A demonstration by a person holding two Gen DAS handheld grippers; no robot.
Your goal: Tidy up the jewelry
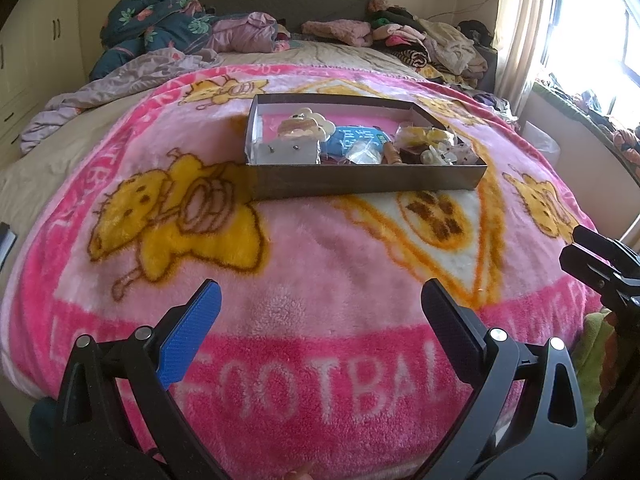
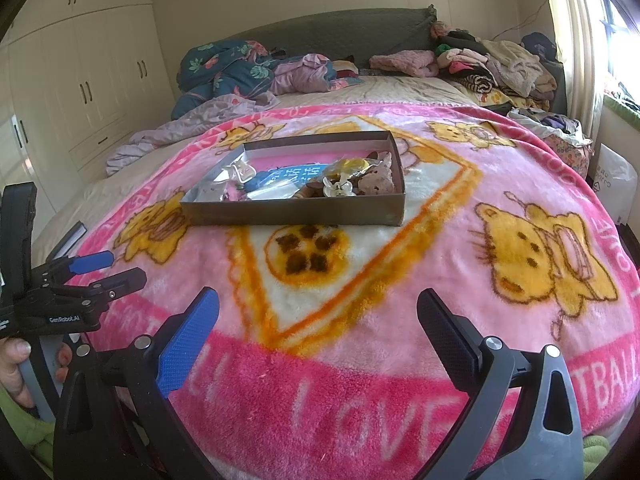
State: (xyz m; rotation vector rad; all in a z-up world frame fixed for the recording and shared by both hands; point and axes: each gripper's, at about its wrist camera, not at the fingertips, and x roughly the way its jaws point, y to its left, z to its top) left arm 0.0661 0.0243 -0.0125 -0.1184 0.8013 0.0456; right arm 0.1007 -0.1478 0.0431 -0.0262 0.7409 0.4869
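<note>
A shallow brown cardboard box point(image 1: 360, 178) lies on the pink blanket, ahead of both grippers; it also shows in the right wrist view point(image 2: 296, 212). It holds jewelry and small items: a cream bear-shaped piece point(image 1: 304, 126), a blue packet point(image 1: 354, 140), clear bags, yellow pieces point(image 1: 424, 136) and hair clips point(image 2: 338, 188). My left gripper point(image 1: 320, 300) is open and empty, well short of the box. My right gripper point(image 2: 318, 308) is open and empty, also short of the box. The left gripper shows at the left edge of the right wrist view point(image 2: 108, 270).
The pink cartoon blanket point(image 1: 320, 272) covers the bed's near half. Heaped bedding point(image 1: 160, 28) and piles of clothes point(image 1: 432, 40) lie at the far end. White wardrobes point(image 2: 80, 80) stand at left; a curtained window point(image 1: 560, 20) at right.
</note>
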